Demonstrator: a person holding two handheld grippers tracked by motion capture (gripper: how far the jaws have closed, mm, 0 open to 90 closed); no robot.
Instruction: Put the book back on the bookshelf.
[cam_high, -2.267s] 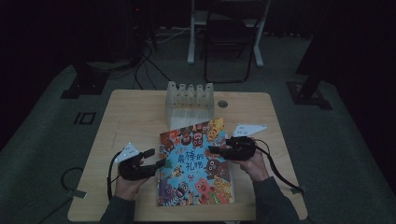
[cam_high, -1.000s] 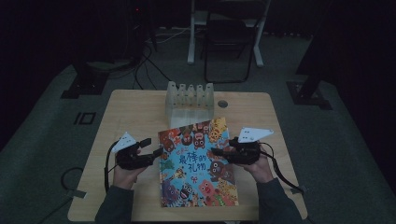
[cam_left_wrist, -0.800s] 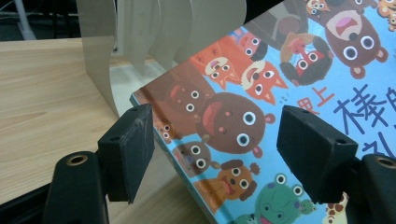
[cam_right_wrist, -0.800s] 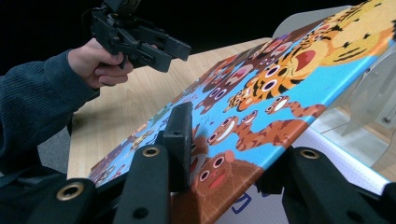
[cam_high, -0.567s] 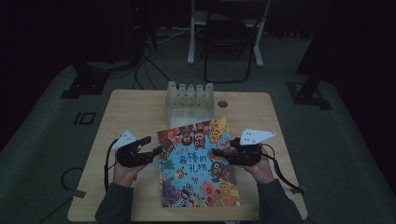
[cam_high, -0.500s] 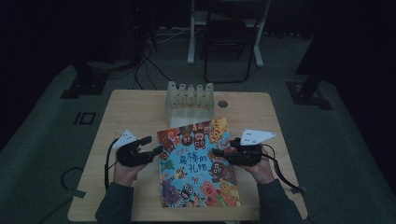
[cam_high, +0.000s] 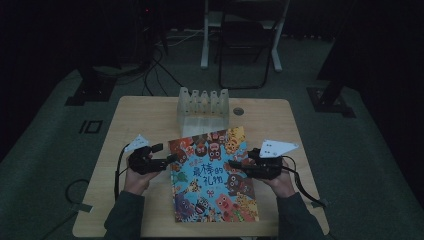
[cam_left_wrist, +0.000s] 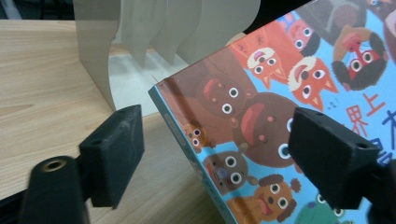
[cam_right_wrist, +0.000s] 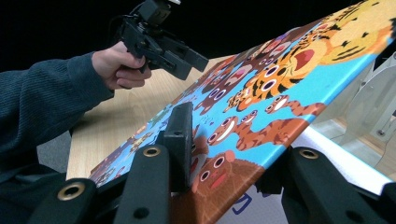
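A colourful picture book (cam_high: 212, 175) with cartoon animals on its cover lies on the wooden table (cam_high: 145, 115), its far corner near a clear rack. My right gripper (cam_high: 235, 165) is shut on the book's right edge (cam_right_wrist: 243, 154), which is tilted up with white showing under the cover; its jaws (cam_right_wrist: 229, 163) pinch that edge. My left gripper (cam_high: 167, 161) sits at the book's left edge. Its jaws have just been opening, and in the left gripper view the gripper (cam_left_wrist: 222, 163) stands open with the spine edge (cam_left_wrist: 187, 140) between the pads, untouched.
A clear plastic rack (cam_high: 202, 107) with upright dividers stands at the table's far middle, just beyond the book. A small round grommet (cam_high: 238, 111) is set in the tabletop beside it. A chair (cam_high: 245, 45) and cables are on the floor behind the table.
Since the earliest frame my left hand has shifted farther up the book's left edge. The book and the right gripper stay about where they were.
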